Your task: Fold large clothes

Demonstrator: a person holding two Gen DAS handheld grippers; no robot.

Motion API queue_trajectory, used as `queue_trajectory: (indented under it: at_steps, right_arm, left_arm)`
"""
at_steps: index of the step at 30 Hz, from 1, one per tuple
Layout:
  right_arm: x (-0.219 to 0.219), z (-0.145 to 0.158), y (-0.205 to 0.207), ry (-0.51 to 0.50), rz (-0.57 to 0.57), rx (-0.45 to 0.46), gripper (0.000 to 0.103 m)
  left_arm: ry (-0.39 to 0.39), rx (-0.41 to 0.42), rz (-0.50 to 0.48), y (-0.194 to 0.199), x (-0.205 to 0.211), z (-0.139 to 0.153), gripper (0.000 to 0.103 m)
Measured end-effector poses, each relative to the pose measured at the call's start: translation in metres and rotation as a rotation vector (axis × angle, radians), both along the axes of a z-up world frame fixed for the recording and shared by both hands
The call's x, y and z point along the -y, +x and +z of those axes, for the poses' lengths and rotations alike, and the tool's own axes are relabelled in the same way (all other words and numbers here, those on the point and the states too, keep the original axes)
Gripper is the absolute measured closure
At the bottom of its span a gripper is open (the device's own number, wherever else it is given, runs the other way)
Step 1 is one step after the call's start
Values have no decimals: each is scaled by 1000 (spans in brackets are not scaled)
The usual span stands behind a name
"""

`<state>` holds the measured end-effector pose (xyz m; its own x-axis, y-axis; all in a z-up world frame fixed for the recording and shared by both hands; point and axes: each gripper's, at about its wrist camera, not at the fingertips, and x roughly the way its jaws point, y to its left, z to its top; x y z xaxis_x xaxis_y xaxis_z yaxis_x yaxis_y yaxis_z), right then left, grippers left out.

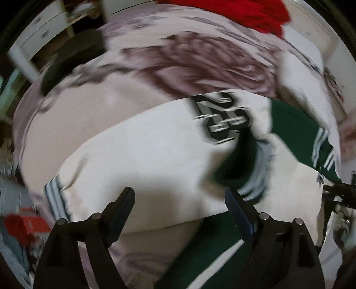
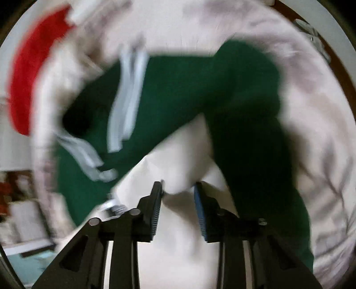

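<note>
Pale bedding with a brownish floral print [image 1: 169, 66] covers the surface under everything, with a red cloth [image 1: 233, 13] at its far edge near one o'clock. On it lies the white and green jersey [image 1: 138, 155], its black number patch towards one o'clock from the left gripper [image 1: 180, 200]. That gripper's jaws stand wide apart above the white cloth, with nothing between them. The right gripper [image 2: 179, 195] has its jaws partly closed, a bulge of the jersey's white fabric [image 2: 178, 186] bunched between the pads; whether they press it is unclear. Green sleeves with pale stripes spread from ten to two o'clock beyond it. Motion blur smears both views, so the number cannot be read.
</note>
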<state>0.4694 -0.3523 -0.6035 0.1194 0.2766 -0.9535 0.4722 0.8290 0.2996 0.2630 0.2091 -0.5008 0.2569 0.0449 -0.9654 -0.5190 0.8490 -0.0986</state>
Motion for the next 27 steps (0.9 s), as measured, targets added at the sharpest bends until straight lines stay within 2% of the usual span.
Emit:
queue_trajectory:
  at_steps: [2,5,8,9,12,14,15,18,20,21,23,27]
  right_arm:
    - [-14,4,9,-75,51,-25,58]
    - [-29,41,-11,-80,126,26,56]
    - [-44,69,-49,-3,139,48,49]
    - [-53,75,-64,20,145,45,48]
    - [-88,84,-98,61,159,42,45]
    - [-118,80,-109,116,165,29,43]
    - [-131,77,-114,143,164,15,43]
    - [-176,67,-124,186,194,-6,43]
    - [-204,69,-124,178,242,8,43]
    - [-218,70,-124,172,264,10,43]
    - [-243,75,-122,162,307,20,43]
    - [-278,89,-120,138,370,53,43]
  left_arm:
    - [-13,-11,53,-22,-17,-4,20]
    - [-78,-32,161,-64,-45,-18,20]
    - [-219,-43,304,-108,-68,-41,20]
    - [-302,-29,373,-125,-78,-55,20]
    - [-451,19,503,-143,-94,-88,21]
    - [-530,73,597,-147,-108,-109,21]
    - [-546,93,646,-147,-114,-115,21]
    - [-537,204,794,-151,-131,-112,26]
    - [-451,240,839,-151,-139,-98,69]
    - [-430,293,828,-149,-147,-89,84]
    - [-383,327,818,-143,-160,-74,87]
    - [-321,408,711,-115,-214,-44,88]
